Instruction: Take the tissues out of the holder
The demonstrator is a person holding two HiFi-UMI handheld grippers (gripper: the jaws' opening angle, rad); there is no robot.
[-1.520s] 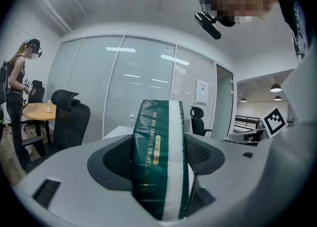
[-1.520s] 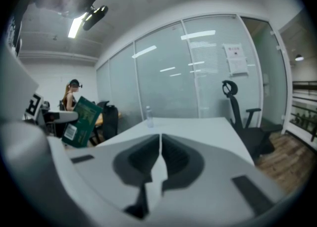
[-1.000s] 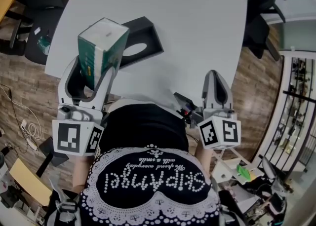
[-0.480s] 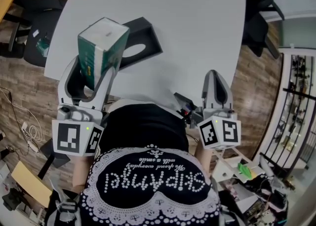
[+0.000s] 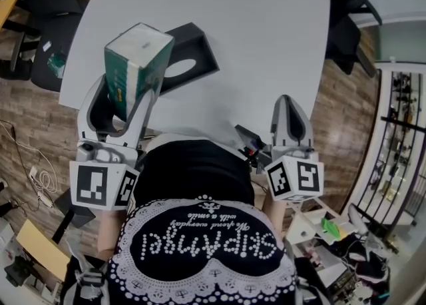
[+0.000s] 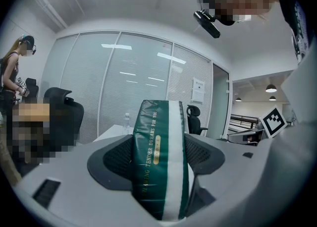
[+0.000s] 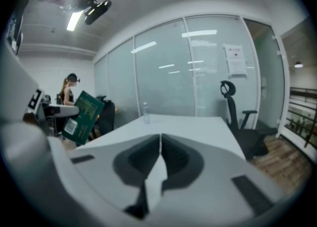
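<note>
A green and white tissue pack (image 5: 136, 67) is held upright above the table's near left edge, clamped between the jaws of my left gripper (image 5: 126, 100). In the left gripper view the tissue pack (image 6: 159, 164) fills the gap between both pads. The black holder (image 5: 191, 55) with its oval slot lies on the white table (image 5: 253, 37) just behind the pack. My right gripper (image 5: 290, 112) hovers at the table's near edge, shut with nothing between its jaws (image 7: 159, 154). The right gripper view also catches the tissue pack (image 7: 81, 113) at left.
Black office chairs stand at the left (image 5: 46, 37) and at the far right (image 5: 349, 37) of the table. A water bottle (image 7: 145, 112) stands on the far table end. Wooden floor surrounds the table. A person (image 6: 11, 80) stands in the background.
</note>
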